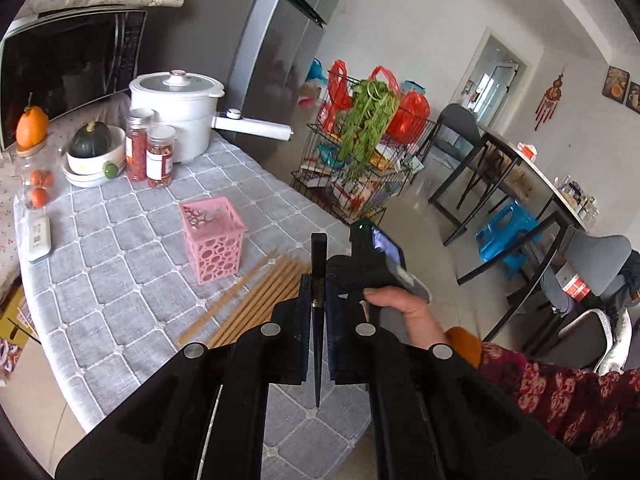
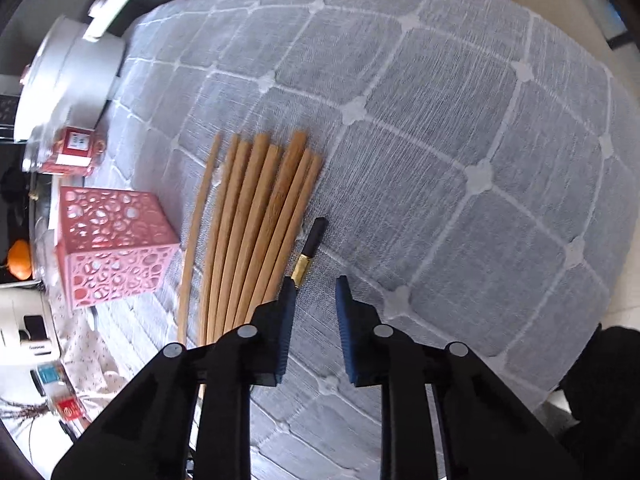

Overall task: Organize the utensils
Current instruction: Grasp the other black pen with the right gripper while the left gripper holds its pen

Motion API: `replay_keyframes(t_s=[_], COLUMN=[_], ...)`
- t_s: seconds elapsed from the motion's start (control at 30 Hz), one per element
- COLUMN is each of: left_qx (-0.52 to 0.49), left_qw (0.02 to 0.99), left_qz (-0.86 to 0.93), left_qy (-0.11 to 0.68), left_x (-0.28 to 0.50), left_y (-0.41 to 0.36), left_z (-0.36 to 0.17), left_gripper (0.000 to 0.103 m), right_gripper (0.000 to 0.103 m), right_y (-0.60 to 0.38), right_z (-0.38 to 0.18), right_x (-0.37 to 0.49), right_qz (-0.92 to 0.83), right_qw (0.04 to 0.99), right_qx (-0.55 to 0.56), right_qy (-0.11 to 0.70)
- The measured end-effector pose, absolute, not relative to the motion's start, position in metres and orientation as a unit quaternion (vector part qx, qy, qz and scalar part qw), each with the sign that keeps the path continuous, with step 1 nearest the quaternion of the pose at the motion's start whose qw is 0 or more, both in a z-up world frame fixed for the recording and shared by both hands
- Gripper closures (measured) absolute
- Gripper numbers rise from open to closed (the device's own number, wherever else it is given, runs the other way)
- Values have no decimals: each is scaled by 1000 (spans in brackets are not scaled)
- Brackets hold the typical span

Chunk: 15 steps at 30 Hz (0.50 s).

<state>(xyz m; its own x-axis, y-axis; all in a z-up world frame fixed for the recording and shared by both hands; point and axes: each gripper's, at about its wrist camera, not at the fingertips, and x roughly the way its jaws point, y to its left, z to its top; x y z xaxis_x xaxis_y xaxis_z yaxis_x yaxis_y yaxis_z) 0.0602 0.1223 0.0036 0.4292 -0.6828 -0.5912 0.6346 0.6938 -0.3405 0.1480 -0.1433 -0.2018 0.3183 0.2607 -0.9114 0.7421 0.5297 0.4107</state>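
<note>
My left gripper (image 1: 318, 286) is shut on a black chopstick (image 1: 319, 264) and holds it above the grey checked tablecloth (image 1: 120, 280). A pink perforated holder (image 1: 212, 240) stands upright to its left. Several wooden chopsticks (image 1: 256, 300) lie in a bundle between the holder and the gripper. In the right wrist view my right gripper (image 2: 316, 288) is open, low over the cloth. A second black chopstick (image 2: 310, 252) with a gold band lies just ahead of its left finger, beside the wooden chopsticks (image 2: 256, 224). The pink holder (image 2: 112, 248) is further left.
A white pot (image 1: 176, 108), two red jars (image 1: 150, 152), a bowl with a squash (image 1: 94, 152) and a remote (image 1: 40, 236) stand at the back of the table. A wire rack with greens (image 1: 360, 160) is beyond the table's right edge.
</note>
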Motion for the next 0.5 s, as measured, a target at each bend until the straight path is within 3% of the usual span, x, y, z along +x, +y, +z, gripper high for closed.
replay_keyframes(t_s=[0.5], left_qx=[-51], left_qw=[858], left_qz=[-369], left_qy=[354], left_x=[57], left_y=[144], left_z=[9], left_gripper=[97], right_gripper=[96], right_y=[-139], right_z=[-204], right_x=[156], right_qz=[-174], right_qw=[713], right_qx=[440], right_qy=[517])
